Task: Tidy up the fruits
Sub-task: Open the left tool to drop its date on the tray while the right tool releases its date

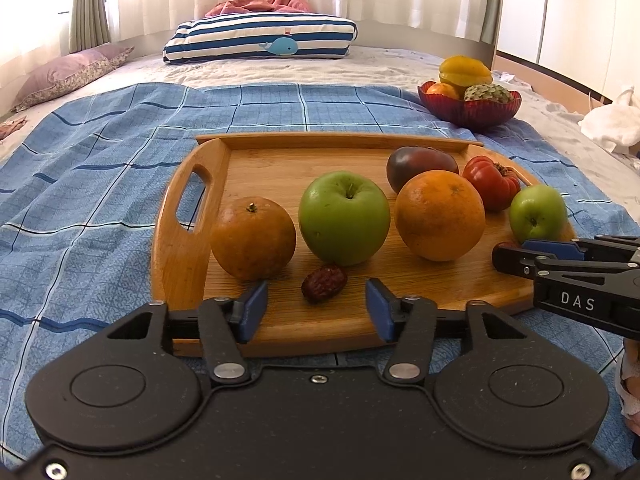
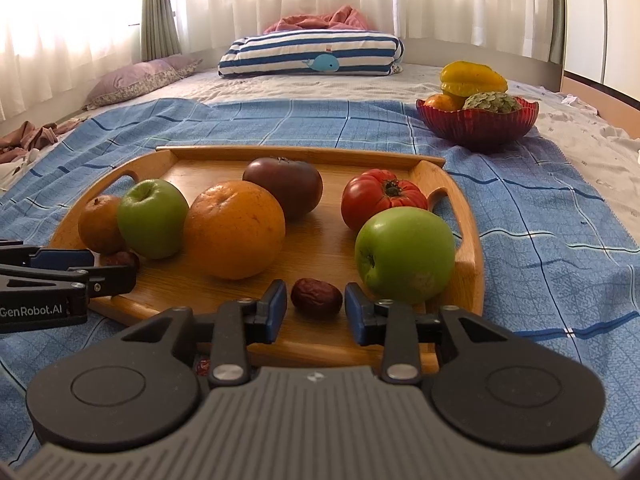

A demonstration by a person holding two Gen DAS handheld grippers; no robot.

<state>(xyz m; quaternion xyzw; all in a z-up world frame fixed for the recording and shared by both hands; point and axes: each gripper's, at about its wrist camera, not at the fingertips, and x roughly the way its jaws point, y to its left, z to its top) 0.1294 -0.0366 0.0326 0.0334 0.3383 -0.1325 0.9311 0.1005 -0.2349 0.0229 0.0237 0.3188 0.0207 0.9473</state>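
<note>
A wooden tray [image 1: 182, 248] [image 2: 469, 268] lies on a blue checked cloth. On it are two oranges [image 1: 253, 238] [image 1: 440, 215], two green apples [image 1: 344, 218] [image 2: 405, 255], a dark tomato [image 1: 420, 162] and a red tomato [image 2: 380, 196]. My left gripper [image 1: 316, 298] is open at the tray's near edge, and a brown date [image 1: 324, 288] lies loose between its blue pads. My right gripper [image 2: 315, 300] is open too, with a second date [image 2: 316, 297] lying on the tray between its pads with narrow gaps. Each gripper shows at the side of the other's view.
A red glass bowl [image 1: 470, 114] [image 2: 476, 126] stands far right on the cloth and holds a starfruit [image 2: 472, 76], a custard apple and an orange. A striped whale cushion [image 1: 260, 38] and a purple pillow [image 1: 68, 74] lie farther back. White cloth [image 1: 612, 120] is bunched at right.
</note>
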